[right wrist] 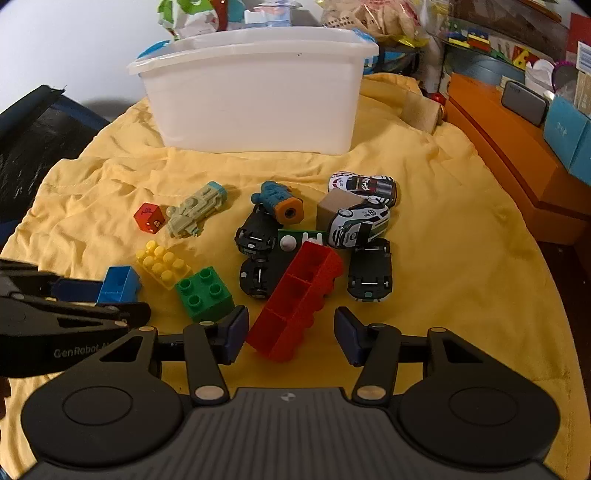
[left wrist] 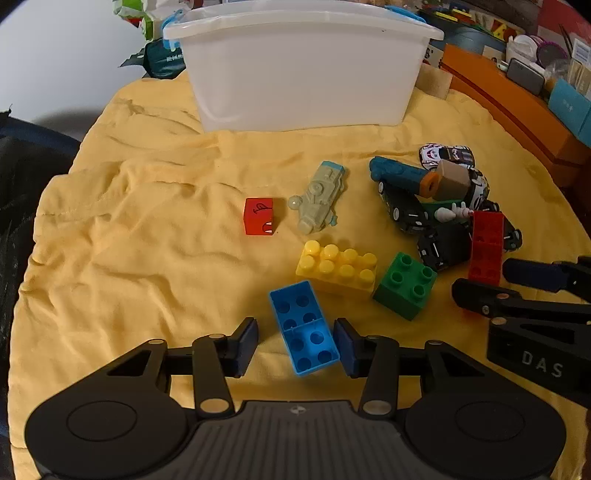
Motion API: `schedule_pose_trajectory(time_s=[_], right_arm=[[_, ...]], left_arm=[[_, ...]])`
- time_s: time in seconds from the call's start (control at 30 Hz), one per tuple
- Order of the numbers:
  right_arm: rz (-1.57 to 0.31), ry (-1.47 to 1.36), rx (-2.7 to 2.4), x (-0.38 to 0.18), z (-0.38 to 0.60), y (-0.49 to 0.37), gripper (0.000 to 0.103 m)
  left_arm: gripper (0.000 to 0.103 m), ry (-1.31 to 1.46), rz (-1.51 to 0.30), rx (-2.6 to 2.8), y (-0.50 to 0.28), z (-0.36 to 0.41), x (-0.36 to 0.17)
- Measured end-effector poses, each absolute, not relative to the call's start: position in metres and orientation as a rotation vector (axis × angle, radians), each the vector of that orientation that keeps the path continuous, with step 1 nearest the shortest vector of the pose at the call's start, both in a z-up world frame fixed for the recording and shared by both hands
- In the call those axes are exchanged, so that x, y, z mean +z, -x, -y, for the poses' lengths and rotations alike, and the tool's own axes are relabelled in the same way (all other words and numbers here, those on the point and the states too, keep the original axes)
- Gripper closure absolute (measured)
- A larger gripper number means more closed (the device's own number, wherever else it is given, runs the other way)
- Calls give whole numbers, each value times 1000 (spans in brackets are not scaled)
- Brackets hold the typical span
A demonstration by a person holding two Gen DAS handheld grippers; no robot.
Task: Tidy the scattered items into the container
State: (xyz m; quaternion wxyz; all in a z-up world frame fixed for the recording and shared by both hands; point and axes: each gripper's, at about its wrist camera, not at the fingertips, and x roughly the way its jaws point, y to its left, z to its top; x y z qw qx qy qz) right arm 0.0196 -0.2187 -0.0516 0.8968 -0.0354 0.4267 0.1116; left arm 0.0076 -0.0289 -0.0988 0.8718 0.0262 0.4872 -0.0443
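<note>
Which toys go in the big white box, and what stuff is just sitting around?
For the job: white box, blue brick, red brick, yellow brick, green brick, toy cars.

Just lying about: orange shelf, snack bags, yellow cloth.

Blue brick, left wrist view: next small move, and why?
Probably close the left tool on the blue brick. Its fingers are open on either side of the brick, which lies hollow side up on the yellow cloth, not yet in the white bin.
</note>
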Motion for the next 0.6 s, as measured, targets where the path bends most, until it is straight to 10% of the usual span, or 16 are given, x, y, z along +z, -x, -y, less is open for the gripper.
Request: schedule_pose_trajectory(time_s=[0.2, 0.6], right_arm=[[-883, 34, 230, -54, 220, -22, 77], [-897, 18, 262, -51, 235, -16, 76]], left_arm=[[65, -50, -1004, -135, -7, 28, -99], [75, -45, -1009, -148, -6, 17, -96]])
